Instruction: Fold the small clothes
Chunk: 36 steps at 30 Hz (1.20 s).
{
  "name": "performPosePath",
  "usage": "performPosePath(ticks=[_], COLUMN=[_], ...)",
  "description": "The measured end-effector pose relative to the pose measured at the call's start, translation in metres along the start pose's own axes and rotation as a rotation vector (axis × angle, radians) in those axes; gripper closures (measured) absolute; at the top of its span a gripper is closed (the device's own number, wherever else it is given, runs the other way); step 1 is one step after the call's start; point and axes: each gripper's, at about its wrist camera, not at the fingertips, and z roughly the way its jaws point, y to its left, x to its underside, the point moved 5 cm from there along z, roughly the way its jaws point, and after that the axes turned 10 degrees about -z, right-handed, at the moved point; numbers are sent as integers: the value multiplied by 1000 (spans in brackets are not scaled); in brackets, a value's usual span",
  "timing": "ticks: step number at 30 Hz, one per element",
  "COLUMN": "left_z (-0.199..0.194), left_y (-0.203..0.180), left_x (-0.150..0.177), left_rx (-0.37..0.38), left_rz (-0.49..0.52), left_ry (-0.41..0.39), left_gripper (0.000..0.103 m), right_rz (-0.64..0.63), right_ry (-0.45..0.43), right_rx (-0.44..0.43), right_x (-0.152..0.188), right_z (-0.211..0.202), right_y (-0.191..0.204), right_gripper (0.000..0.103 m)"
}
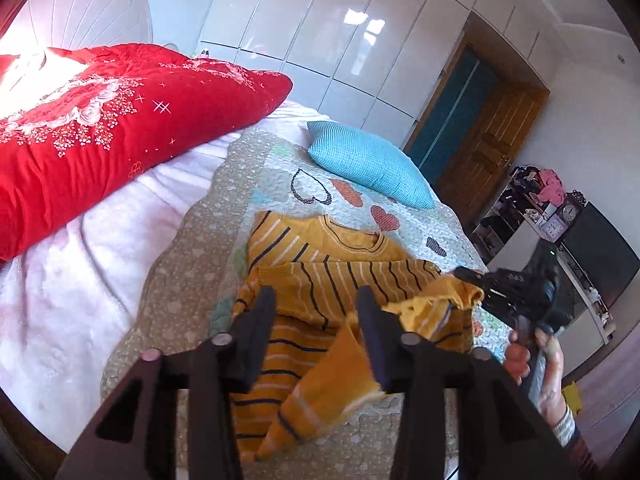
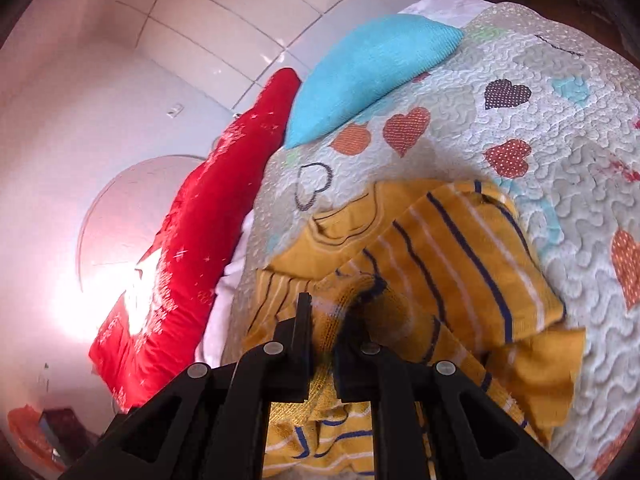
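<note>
A small mustard-yellow sweater with dark and white stripes lies partly folded on the heart-patterned quilt. My left gripper is open above the sweater's lower part, holding nothing. My right gripper is shut on a fold of the sweater and lifts it off the quilt. In the left wrist view the right gripper shows at the right, held by a hand, with the yellow cloth bunched at its tips.
A blue cushion lies on the quilt beyond the sweater. A red patterned duvet lies at the left on a white sheet. White wardrobes, a wooden door and a cluttered shelf stand beyond the bed.
</note>
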Motion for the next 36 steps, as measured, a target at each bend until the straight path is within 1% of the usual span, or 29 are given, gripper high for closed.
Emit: performPosePath(ticks=[2, 4, 6, 7, 9, 12, 13, 14, 15, 16, 17, 18, 20, 22, 23, 26, 28, 30, 32, 34, 36], left_z=[-7, -14, -22, -25, -33, -38, -39, -39, -40, -40, -40, -40, -41, -42, -42, -40, -37, -36, -38, -42, -44], left_y=[7, 19, 33, 40, 53, 73, 79, 84, 87, 91, 94, 97, 101, 103, 104, 109, 113, 115, 116, 117, 118], left_x=[7, 15, 22, 25, 31, 40, 42, 44, 47, 49, 52, 54, 58, 61, 63, 68, 72, 75, 76, 76, 76], left_rx=[-17, -56, -84, -90, -100, -117, -121, -123, -124, -125, -125, -124, -126, -138, -150, -169, -169, -170, -175, -181, -182], left_rz=[17, 27, 29, 23, 4, -32, -42, -52, -63, -76, -88, -98, -108, -102, -95, -88, -102, -110, -107, -96, -94], left_ry=[-2, 0, -2, -1, -3, 4, 6, 8, 11, 15, 20, 24, 26, 18, 13, 19, 31, 38, 33, 20, 13], left_gripper=[53, 52, 47, 45, 39, 39, 39, 38, 38, 38, 38, 38, 38, 36, 33, 33, 33, 33, 33, 33, 32], right_rz=[18, 43, 101, 141, 210, 259, 277, 298, 323, 347, 364, 364, 311, 202, 133, -64, -137, -184, -244, -312, -358], right_ry=[22, 49, 60, 62, 64, 29, 12, -17, -49, -84, -109, -113, -95, -30, 11, 141, 233, 316, 363, 383, 400], right_rx=[83, 155, 187, 173, 112, 56, 38, 21, 1, -11, -1, 16, 6, -14, -25, -47, -77, -99, -75, -2, 95], right_x=[-12, -18, -21, -22, -26, -37, -41, -46, -50, -56, -60, -64, -67, -59, -51, -13, 17, 47, 68, 80, 89], right_z=[27, 49, 63, 67, 68, 59, 55, 49, 42, 36, 30, 25, 20, 24, 29, 52, 75, 101, 126, 150, 176], right_y=[-18, -37, -57, -65, -76, -80, -80, -80, -81, -83, -84, -84, -69, -37, -18, 41, 74, 101, 124, 139, 145], right_gripper=[94, 94, 93, 93, 91, 86, 77, 60, 51, 39, 37, 37, 37, 37, 37, 37, 37, 37, 37, 37, 37])
